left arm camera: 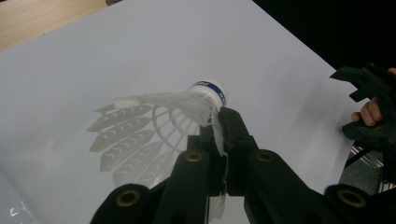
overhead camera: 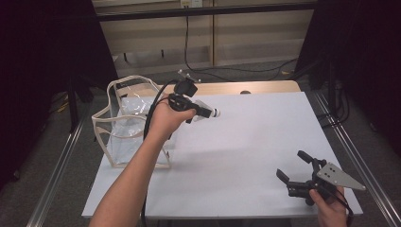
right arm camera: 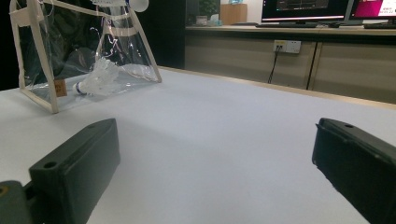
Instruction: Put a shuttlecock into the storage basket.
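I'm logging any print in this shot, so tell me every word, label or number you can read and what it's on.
Nothing reads clearly.
Blue band on the shuttlecock's cork: white print, too blurred to read.
Brown tag on the clear bag: too small to read.
Monitors in the background: screen content too small to read.

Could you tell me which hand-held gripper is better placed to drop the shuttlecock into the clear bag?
Left. The left hand-held gripper already pinches the shuttlecock beside the clear bag; the right hand-held gripper sits open, far off.
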`<control>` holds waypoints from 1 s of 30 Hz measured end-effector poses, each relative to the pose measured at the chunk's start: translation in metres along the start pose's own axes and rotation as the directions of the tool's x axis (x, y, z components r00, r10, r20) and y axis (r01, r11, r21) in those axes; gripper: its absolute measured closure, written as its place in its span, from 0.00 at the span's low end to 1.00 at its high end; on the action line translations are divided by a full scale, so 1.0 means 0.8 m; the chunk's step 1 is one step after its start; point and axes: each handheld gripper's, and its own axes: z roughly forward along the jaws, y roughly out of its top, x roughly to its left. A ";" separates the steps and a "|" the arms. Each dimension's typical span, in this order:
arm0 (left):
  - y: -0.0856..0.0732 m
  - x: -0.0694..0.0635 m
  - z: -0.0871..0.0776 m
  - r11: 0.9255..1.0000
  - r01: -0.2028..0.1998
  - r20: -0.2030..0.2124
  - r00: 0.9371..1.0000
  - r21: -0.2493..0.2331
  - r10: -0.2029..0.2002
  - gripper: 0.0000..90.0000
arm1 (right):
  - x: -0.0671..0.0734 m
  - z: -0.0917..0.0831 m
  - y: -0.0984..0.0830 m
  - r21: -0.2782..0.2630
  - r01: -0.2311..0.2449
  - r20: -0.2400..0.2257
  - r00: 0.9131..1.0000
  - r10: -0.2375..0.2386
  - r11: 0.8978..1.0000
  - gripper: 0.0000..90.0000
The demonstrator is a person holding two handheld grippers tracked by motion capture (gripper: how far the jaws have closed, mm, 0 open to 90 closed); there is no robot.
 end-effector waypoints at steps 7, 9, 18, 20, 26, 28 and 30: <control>0.003 0.000 -0.010 1.000 0.008 -0.006 1.000 -0.007 -0.008 0.99 | 0.000 0.000 0.000 0.001 0.000 0.000 1.000 0.000 1.000 0.01; 0.004 0.001 -0.013 1.000 0.000 -0.006 1.000 0.000 0.000 0.99 | 0.000 0.000 0.000 0.000 0.000 0.000 1.000 0.000 1.000 0.01; 0.008 0.001 -0.028 1.000 0.001 -0.013 1.000 0.000 -0.001 0.99 | 0.001 0.000 0.000 0.001 0.000 0.000 1.000 0.000 1.000 0.01; 0.009 0.002 -0.031 1.000 -0.009 -0.013 1.000 0.008 0.009 0.99 | 0.001 0.000 0.000 0.000 -0.001 -0.001 1.000 0.001 1.000 0.01; 0.010 0.003 -0.039 1.000 -0.006 -0.020 1.000 0.005 0.006 0.99 | 0.001 0.000 0.000 0.002 0.000 0.001 1.000 0.000 1.000 0.01; 0.010 0.003 -0.041 1.000 0.000 -0.021 1.000 0.000 0.000 0.99 | 0.001 0.000 0.000 0.001 -0.001 0.001 1.000 0.001 1.000 0.01; 0.011 0.004 -0.044 1.000 0.005 -0.026 1.000 -0.004 -0.005 0.99 | 0.001 0.000 0.000 0.001 0.000 0.001 1.000 0.000 1.000 0.01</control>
